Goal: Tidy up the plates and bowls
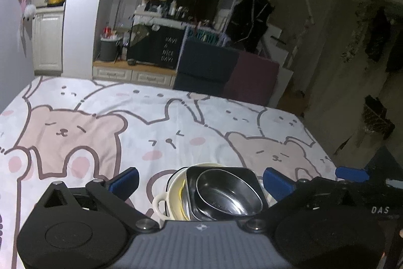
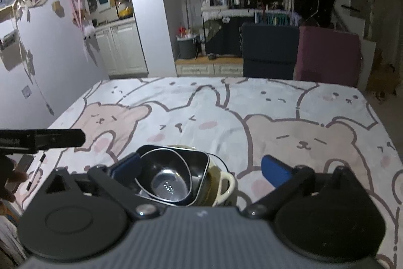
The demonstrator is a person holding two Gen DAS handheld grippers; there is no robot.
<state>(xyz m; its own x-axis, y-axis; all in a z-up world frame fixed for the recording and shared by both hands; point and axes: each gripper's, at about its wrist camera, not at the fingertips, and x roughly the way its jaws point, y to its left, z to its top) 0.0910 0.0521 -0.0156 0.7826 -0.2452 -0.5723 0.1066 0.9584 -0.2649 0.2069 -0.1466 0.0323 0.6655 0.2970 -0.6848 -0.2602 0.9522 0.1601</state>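
Left wrist view is showing released jaws around the nested round steel bowl (image 1: 228, 196), square dark tray (image 1: 248, 174) and cream handled pot (image 1: 171, 196), sitting compactly; right gripper (image 2: 201, 165) is also hanging open.

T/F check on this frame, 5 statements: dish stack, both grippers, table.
1. The round steel bowl sits nested in the square dark dish. True.
2. The cream handled pot is on top of the stack. False: it is at the bottom, holding the other two.
3. The left gripper is open. True: its blue pads stand wide either side of the stack.
4. The right gripper is shut on the steel bowl. False: its jaws are open and grip nothing.
5. The tablecloth is plain white. False: it carries bear and rabbit cartoons.
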